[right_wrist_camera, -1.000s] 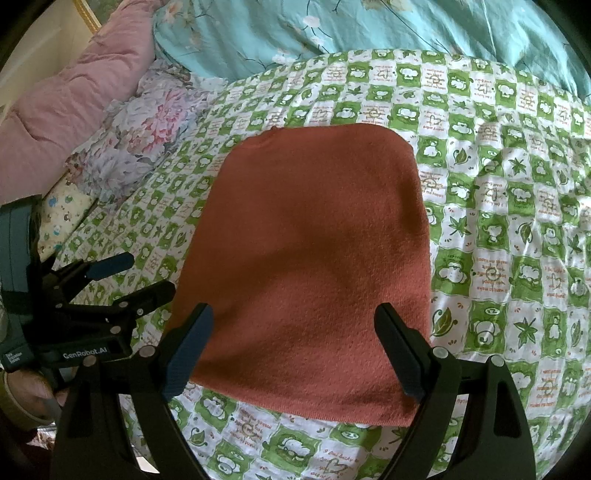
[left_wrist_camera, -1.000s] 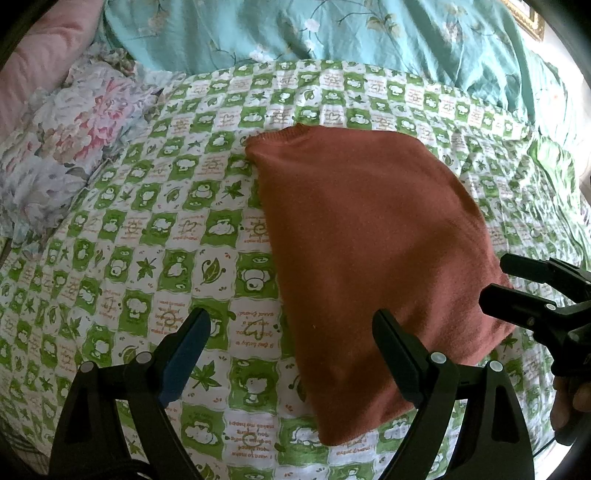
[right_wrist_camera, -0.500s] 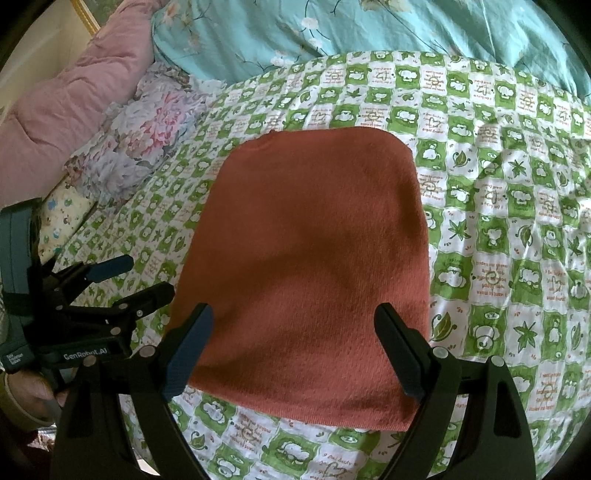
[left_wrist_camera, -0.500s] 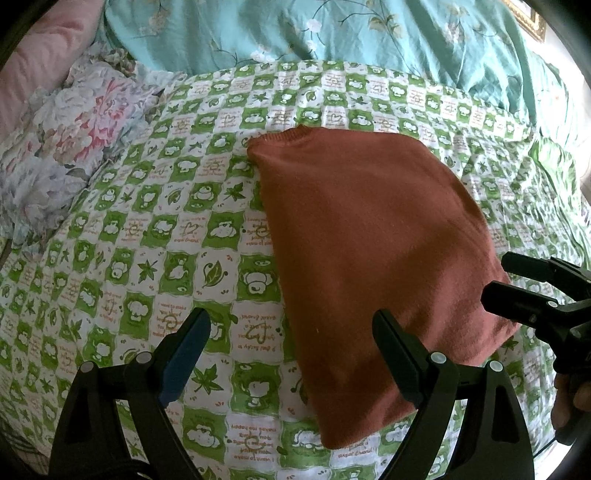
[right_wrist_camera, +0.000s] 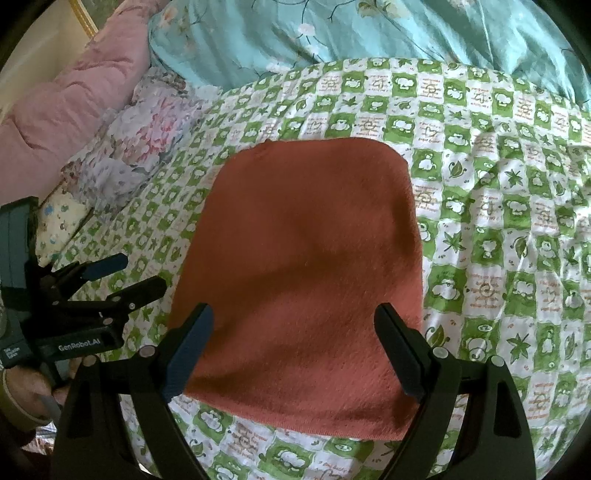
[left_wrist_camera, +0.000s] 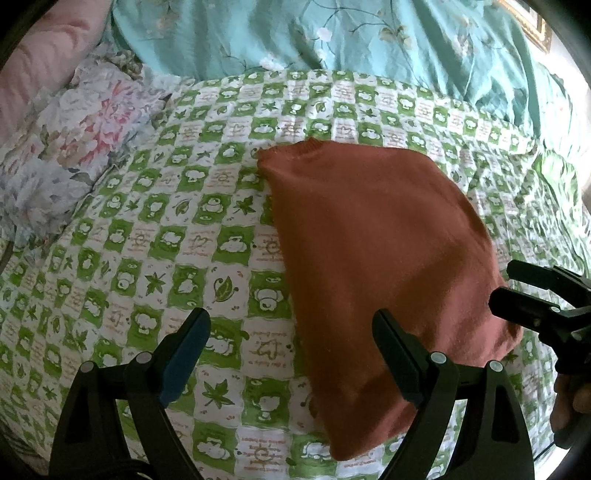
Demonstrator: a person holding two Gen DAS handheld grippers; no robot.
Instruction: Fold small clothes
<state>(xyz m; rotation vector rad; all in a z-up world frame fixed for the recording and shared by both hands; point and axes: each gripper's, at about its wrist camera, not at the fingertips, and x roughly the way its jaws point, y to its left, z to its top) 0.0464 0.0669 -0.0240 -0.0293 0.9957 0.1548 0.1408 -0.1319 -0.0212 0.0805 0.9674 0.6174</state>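
A rust-red knit garment (left_wrist_camera: 373, 243) lies folded flat into a rectangle on the green-and-white checked bedspread (left_wrist_camera: 166, 236); it also shows in the right wrist view (right_wrist_camera: 306, 258). My left gripper (left_wrist_camera: 291, 332) is open and empty, hovering above the garment's near left edge. My right gripper (right_wrist_camera: 293, 328) is open and empty, hovering over the garment's near end. Each gripper shows in the other's view: the right one (left_wrist_camera: 517, 288) at the garment's right corner, the left one (right_wrist_camera: 122, 273) left of the garment.
A turquoise floral quilt (left_wrist_camera: 332, 33) lies bunched along the far side. A floral pillow (left_wrist_camera: 74, 147) and a pink padded blanket (right_wrist_camera: 74, 99) sit at the far left. The bedspread (right_wrist_camera: 498, 221) extends to the right of the garment.
Both grippers have pulled back slightly from the garment, staying open. The garment has not moved.
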